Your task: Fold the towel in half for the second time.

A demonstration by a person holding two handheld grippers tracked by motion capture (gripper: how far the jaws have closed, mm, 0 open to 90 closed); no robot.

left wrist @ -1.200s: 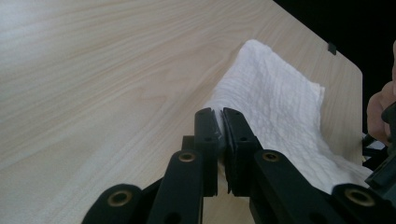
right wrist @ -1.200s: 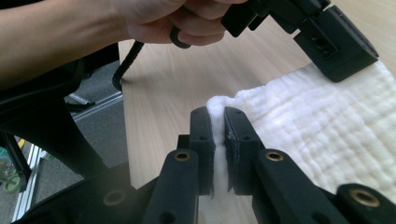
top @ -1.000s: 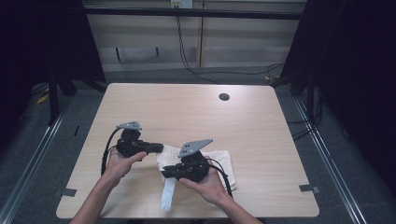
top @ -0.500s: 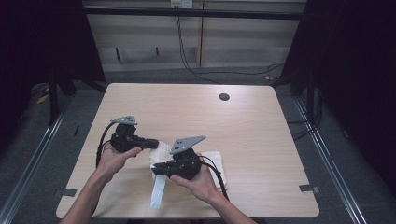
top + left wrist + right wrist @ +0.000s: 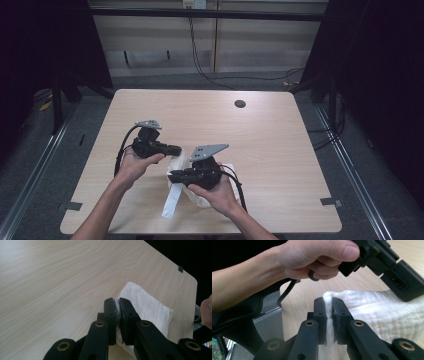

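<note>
- Two grippers, left gripper (image 5: 176, 149) and right gripper (image 5: 172, 176), each pinch the white cloth (image 5: 200, 197), lower centre of table (image 5: 280, 145).
- Since a second ago, both shifted left in frame, the cloth's pinched edge lifted: likely mid-fold.

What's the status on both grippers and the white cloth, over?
Left gripper shut on white cloth. Right gripper shut on its edge too. Cloth partly lifted off wooden table. Nothing in the way.

High view overhead; gripper views close on cloth (image 5: 147, 305)
</note>
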